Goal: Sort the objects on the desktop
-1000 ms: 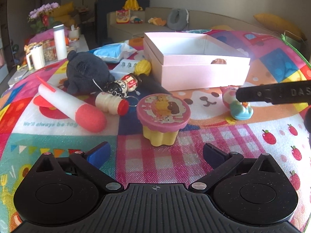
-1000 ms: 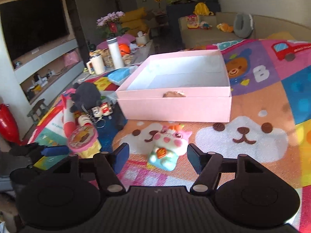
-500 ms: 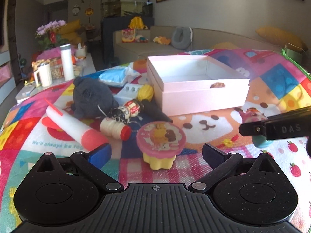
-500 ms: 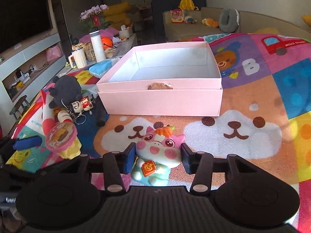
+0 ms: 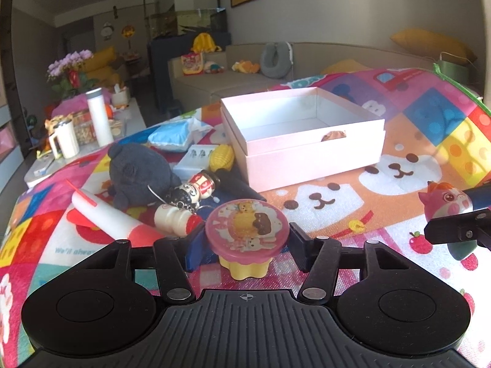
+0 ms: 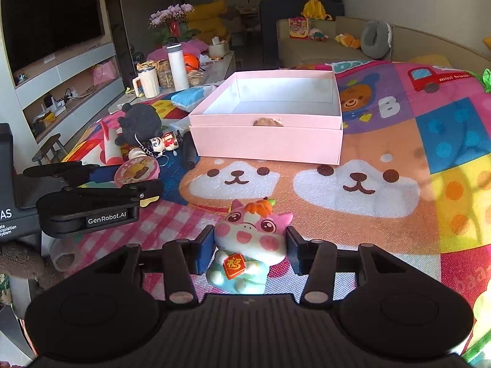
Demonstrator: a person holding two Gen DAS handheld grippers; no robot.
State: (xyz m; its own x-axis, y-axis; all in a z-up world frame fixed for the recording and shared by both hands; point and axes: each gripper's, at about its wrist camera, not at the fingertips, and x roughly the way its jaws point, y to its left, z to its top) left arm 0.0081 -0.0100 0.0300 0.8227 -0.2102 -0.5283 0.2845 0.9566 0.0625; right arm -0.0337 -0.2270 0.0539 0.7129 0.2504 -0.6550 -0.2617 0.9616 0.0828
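Left gripper [image 5: 247,243] just closed onto pink-lidded yellow cupcake toy [image 5: 247,236]; right gripper [image 6: 249,253] clamped on pink squishy cat figure [image 6: 249,245]. Best lifted level, then carried forward over open pink cardboard box [image 6: 267,141].

Surface: colourful cartoon play mat [image 6: 353,184], dog faces printed mid-mat. Landmark: open pink box [image 6: 267,141] resting on it. Left of the box, clustered: black plush [image 5: 138,171], doll keychain [image 5: 196,188], white-red bottle toy [image 5: 175,222], white-red tube [image 5: 110,217], black cylinder [image 6: 188,153], yellow corn toy [image 5: 221,157]. Behind-left of the box: blue packet [image 5: 172,133], white card [image 5: 196,159].
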